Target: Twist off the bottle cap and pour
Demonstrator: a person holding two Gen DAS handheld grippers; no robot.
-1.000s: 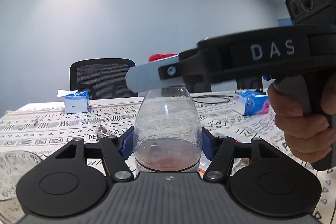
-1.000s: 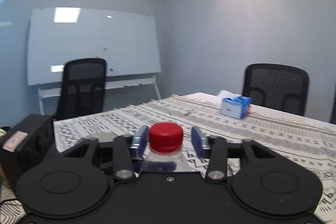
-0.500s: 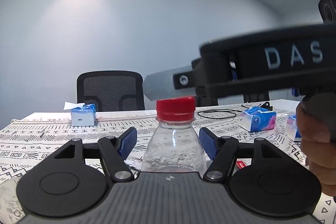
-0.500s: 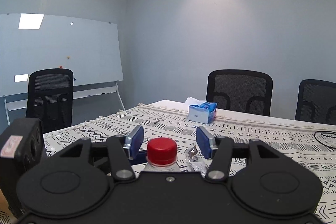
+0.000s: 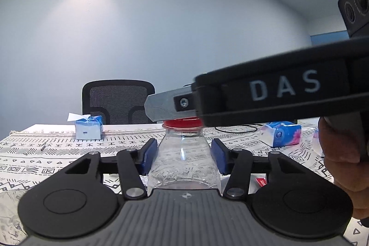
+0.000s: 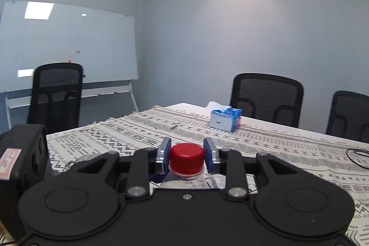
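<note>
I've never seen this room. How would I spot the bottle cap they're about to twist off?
Find the long table with the black-and-white patterned cloth. Near its front stands a clear plastic bottle, flanked by the left gripper. The cap tops it: round and bright red, squeezed between the right gripper pads, unlike the blue tissue box farther back.

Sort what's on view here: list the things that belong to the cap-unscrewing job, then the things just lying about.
In the job:
- clear bottle, between the left gripper pads
- red cap, pinched by the right gripper

Lying about:
- blue tissue box
- pink and blue tissue pack
- black cable
- patterned tablecloth
- office chairs
- whiteboard
</note>
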